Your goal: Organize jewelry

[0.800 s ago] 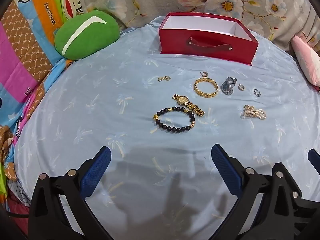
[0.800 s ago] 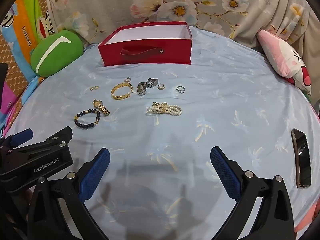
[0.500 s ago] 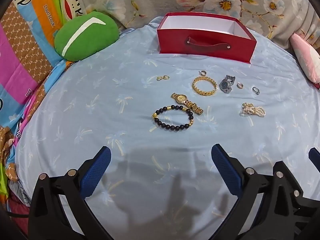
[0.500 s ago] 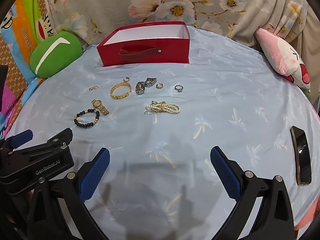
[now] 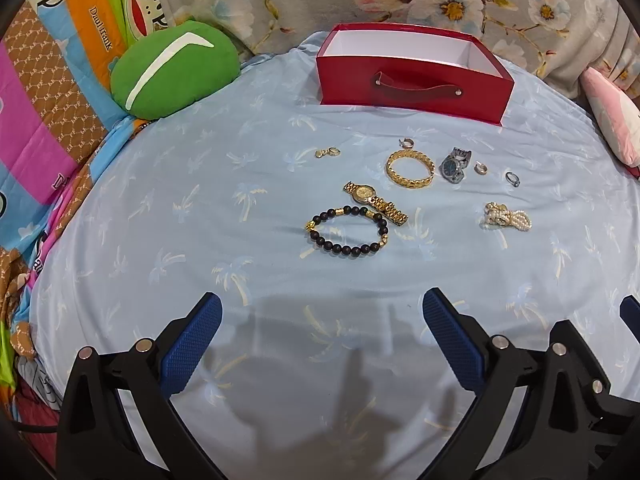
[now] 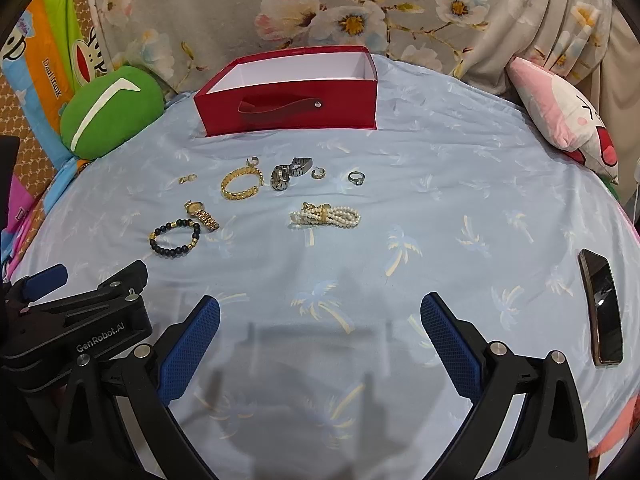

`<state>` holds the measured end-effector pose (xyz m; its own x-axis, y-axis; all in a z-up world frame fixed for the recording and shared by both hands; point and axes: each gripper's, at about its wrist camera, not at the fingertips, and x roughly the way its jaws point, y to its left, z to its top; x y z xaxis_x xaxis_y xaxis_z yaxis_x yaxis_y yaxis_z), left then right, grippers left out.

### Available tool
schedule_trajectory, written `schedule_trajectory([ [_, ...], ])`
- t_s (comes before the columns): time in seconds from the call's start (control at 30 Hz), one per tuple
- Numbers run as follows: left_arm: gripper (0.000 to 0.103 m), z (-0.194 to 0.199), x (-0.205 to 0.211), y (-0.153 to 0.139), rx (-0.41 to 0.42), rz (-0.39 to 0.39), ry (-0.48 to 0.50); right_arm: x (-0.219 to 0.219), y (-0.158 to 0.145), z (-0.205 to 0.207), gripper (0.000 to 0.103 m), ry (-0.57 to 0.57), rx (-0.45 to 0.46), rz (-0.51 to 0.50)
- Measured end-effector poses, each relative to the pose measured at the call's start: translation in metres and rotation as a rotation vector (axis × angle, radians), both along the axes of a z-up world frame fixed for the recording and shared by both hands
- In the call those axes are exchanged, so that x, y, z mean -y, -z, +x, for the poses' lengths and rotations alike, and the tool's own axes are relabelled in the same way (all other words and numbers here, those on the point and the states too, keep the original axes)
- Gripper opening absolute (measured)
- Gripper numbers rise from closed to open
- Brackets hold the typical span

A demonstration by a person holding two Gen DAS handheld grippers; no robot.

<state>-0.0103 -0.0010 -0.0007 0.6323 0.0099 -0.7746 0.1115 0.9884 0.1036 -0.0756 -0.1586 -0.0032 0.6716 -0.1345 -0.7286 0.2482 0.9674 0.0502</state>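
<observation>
Both claws, left gripper [image 5: 322, 316] and right gripper [image 6: 320, 316], spread wide and empty, hover near-side over the bedsheet [image 6: 440, 200]. Jewelry sits farther off, before the red box [image 6: 288, 96]. Risks: pads snagging soft sheet; beaded bracelet [image 5: 347, 231] touches gold watch [image 5: 374, 202], could drag it; small rings slipping out.

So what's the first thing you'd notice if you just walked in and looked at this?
Probably the red box, open on top, standing at the far side of the blue sheet. Right in front of it lies a scatter of jewelry: a gold bracelet, a black bead bracelet beside a gold watch, and a pearl bracelet. The green cushion sits off to the left of the box.
</observation>
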Motion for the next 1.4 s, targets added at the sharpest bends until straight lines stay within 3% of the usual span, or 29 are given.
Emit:
schedule_trajectory([
  [1.4, 0.098, 0.0045, -0.0036, 0.0071, -0.009, -0.008, -0.020, -0.0038, 0.0024, 0.0014, 0.098, -0.001, -0.003, 0.001],
])
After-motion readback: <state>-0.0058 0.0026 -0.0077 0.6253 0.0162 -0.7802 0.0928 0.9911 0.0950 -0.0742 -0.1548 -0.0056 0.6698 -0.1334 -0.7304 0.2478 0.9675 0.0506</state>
